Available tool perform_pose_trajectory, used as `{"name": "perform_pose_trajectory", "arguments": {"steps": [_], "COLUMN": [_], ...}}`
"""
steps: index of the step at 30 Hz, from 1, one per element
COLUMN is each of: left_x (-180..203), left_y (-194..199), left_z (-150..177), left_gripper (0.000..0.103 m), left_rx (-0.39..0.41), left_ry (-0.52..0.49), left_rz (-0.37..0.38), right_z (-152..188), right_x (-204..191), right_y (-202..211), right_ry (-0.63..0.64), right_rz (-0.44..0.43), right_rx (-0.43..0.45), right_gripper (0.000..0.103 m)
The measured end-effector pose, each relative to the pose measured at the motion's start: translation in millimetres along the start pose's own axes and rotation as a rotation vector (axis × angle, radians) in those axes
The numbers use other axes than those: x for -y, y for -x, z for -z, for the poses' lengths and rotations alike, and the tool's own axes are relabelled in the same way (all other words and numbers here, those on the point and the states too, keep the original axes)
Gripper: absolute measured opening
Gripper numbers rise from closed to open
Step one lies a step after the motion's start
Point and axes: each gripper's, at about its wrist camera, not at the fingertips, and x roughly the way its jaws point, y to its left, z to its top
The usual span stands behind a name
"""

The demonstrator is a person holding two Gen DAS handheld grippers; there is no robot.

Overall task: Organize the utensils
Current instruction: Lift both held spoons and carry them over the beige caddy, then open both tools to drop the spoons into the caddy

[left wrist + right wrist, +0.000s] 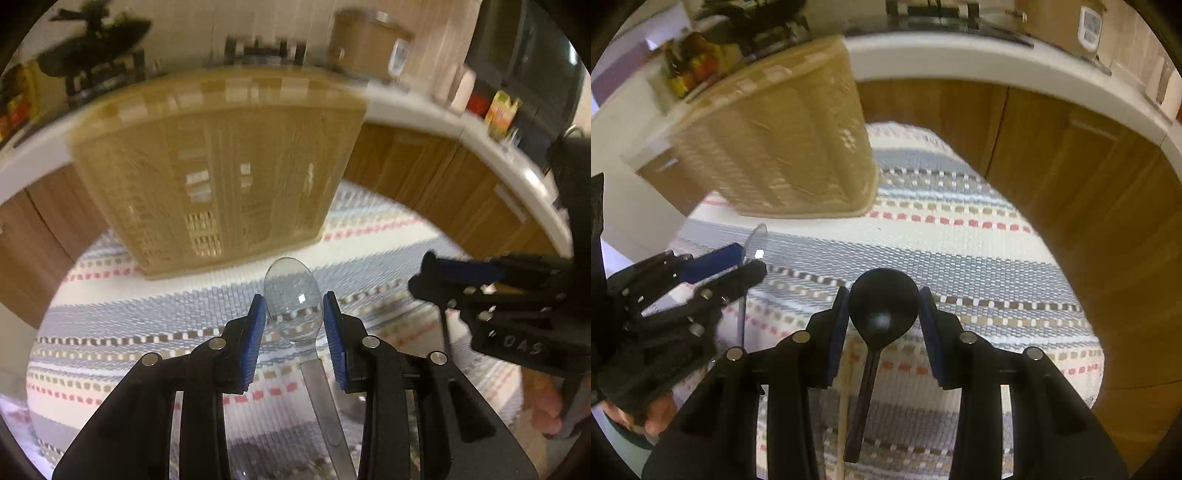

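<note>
Count: two grippers, two spoons, one basket, one striped cloth, one light wooden stick.

Left gripper [294, 317]: jaws narrow, blue pads [258, 332] closed against the sides of a metal spoon [293, 295]. The bowl of the spoon sits between the pad tips and pokes out a little beyond them; its handle runs back between the fingers toward the camera. The spoon is lifted clear of the striped cloth [147, 332], which shows below it.

Right gripper [884, 314]: jaws narrow, pads pressing the sides of a black spoon [882, 310]. The round bowl lies between the pad tips, the handle running back and down toward the camera. Just beside that handle, on its left in the right wrist view, lies the light wooden stick [844, 406]; what it is I cannot tell.

Cross-check: the right wrist view shows the left gripper [746, 258] at the left edge with the metal spoon [757, 240] in its pads. The left wrist view shows the right gripper [428, 273] at the right edge; the black spoon cannot be made out there.

Woven basket [207, 166]: stands on the cloth ahead of both grippers, apart from them, beyond both spoon bowls. Blurred in both views; its contents cannot be seen.

Behind: white countertop [424, 110] over wooden cabinet doors [1034, 147], with blurred items on it.
</note>
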Motion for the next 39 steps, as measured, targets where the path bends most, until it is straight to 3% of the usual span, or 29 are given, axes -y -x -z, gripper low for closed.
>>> {"name": "perform_pose_trajectory", "arguments": {"steps": [5,11,14,20,29,34,39], "left_x": [13.4,13.2,-3.3,-24.0,-51.9,-61.4,-76.2], "left_y": [52.9,121.8,147.6,172.4,143.9,115.1,93.8], "left_z": [5.9,1.8,-14.9,-55.2,-97.3,-103.3,-101.0], "left_gripper": [0.030,0.030,0.030,0.030,0.030,0.030,0.030], "left_rx": [0.179,0.431,0.552,0.711,0.783,0.798,0.778], "left_ry": [0.002,-0.023,-0.009,0.048,0.078,0.076,0.096], "left_rz": [0.013,-0.082,-0.132,-0.210,-0.317,-0.390,-0.408], "right_z": [6.8,-13.1,-29.0,-74.4,-138.1,-150.5,-150.6], "right_x": [-13.5,-38.9,-53.7,-71.2,-69.7,-65.9,-64.4], "right_y": [39.1,82.0,97.4,116.0,96.0,64.1,33.2], "right_ry": [0.025,0.088,0.112,0.121,0.065,0.059,0.076], "right_rz": [-0.017,-0.009,0.003,0.050,0.134,0.176,0.209], "right_rx": [0.131,0.330,0.422,0.585,0.728,0.741,0.728], "right_gripper": [0.035,0.035,0.035,0.035,0.035,0.035,0.035]}}
